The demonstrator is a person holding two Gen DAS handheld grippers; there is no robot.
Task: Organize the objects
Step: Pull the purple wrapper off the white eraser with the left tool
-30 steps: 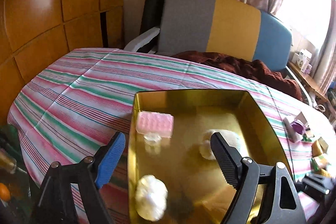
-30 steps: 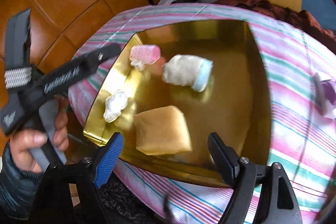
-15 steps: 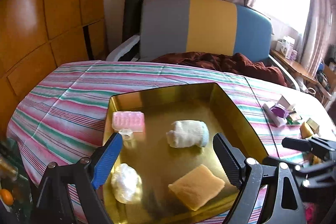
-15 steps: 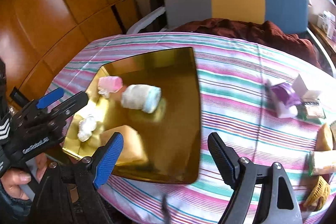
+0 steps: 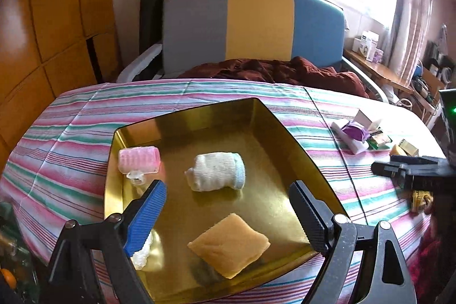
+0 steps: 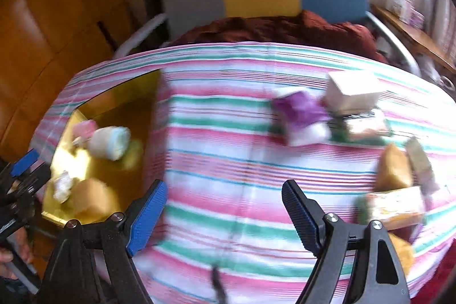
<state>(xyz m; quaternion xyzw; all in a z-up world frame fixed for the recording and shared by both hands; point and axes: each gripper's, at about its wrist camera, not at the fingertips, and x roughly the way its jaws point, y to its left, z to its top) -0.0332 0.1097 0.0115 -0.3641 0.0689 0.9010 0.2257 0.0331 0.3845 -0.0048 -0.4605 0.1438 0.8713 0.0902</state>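
Observation:
A gold tray [image 5: 270, 170] lies on the striped cloth and holds a pink ribbed block [image 5: 139, 161], a rolled white sock [image 5: 216, 171], a tan sponge [image 5: 228, 244] and a white wad [image 5: 141, 255] half hidden behind my blue finger. My left gripper [image 5: 226, 198] hovers open over the tray's near half, gripping nothing. My right gripper [image 6: 223, 198] is open and empty above bare striped cloth [image 6: 228, 161], with the tray [image 6: 119, 101] off to its left. The right wrist view is blurred.
Loose items lie on the cloth's right side: a purple packet [image 6: 299, 110], a white box [image 6: 353, 96], a tan lump [image 6: 393, 173] and a yellow packet [image 6: 396, 207]. A grey, yellow and blue chair [image 5: 256, 24] with a brown blanket stands behind the table. Wooden panels are on the left.
My right gripper has swung right, from over the tray to over the cloth near the loose items. My left gripper has drawn back, so the whole tray now shows.

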